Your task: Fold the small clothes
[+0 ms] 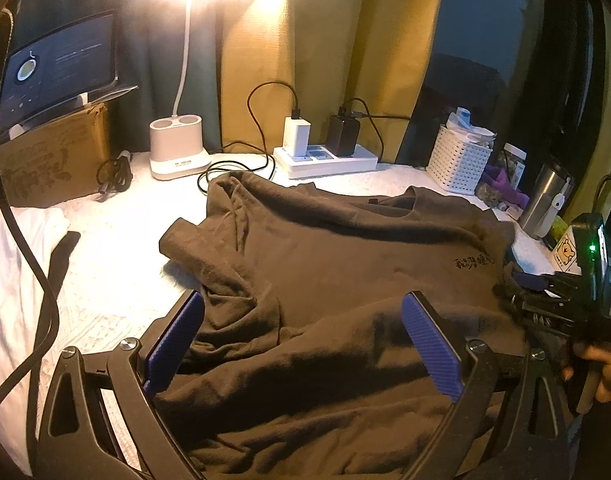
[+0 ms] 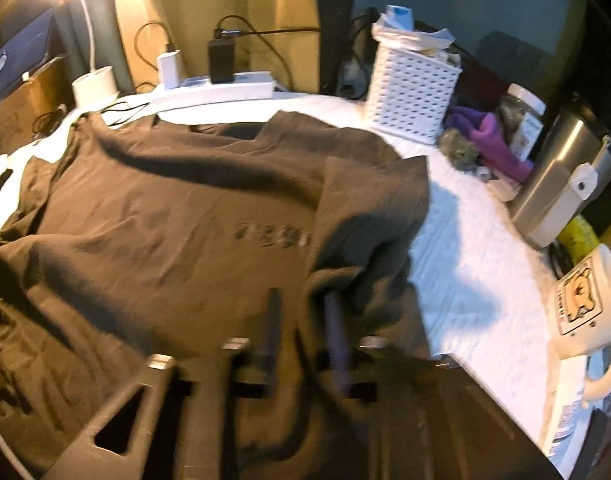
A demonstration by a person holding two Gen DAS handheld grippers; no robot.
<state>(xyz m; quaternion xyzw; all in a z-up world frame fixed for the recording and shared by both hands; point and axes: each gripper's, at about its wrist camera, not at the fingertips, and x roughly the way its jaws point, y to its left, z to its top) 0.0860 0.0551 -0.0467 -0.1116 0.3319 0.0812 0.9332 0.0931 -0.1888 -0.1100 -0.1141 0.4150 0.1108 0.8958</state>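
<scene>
A dark brown T-shirt point(image 1: 345, 264) with small black lettering on the chest lies rumpled on the white table cover point(image 1: 117, 248). My left gripper point(image 1: 303, 300) is open wide just above the shirt's near part, its blue pads point(image 1: 433, 348) apart with only loose cloth under them. My right gripper point(image 2: 301, 296) shows blurred over the shirt point(image 2: 165, 208) at its right side, where a flap is folded inward. Its fingers point(image 2: 271, 328) stand apart with a fold of cloth lying between them, not pinched. In the left wrist view the right gripper point(image 1: 521, 288) is at the shirt's right edge, held by a hand point(image 1: 601, 364).
Along the back stand a lamp base point(image 1: 177, 148), a power strip point(image 1: 325, 160) with chargers and cables, and a white basket point(image 1: 457, 160). A steel tumbler point(image 2: 561, 184) and a mug point(image 2: 589, 304) are at the right. A cardboard box point(image 1: 53, 160) with a tablet is at the left.
</scene>
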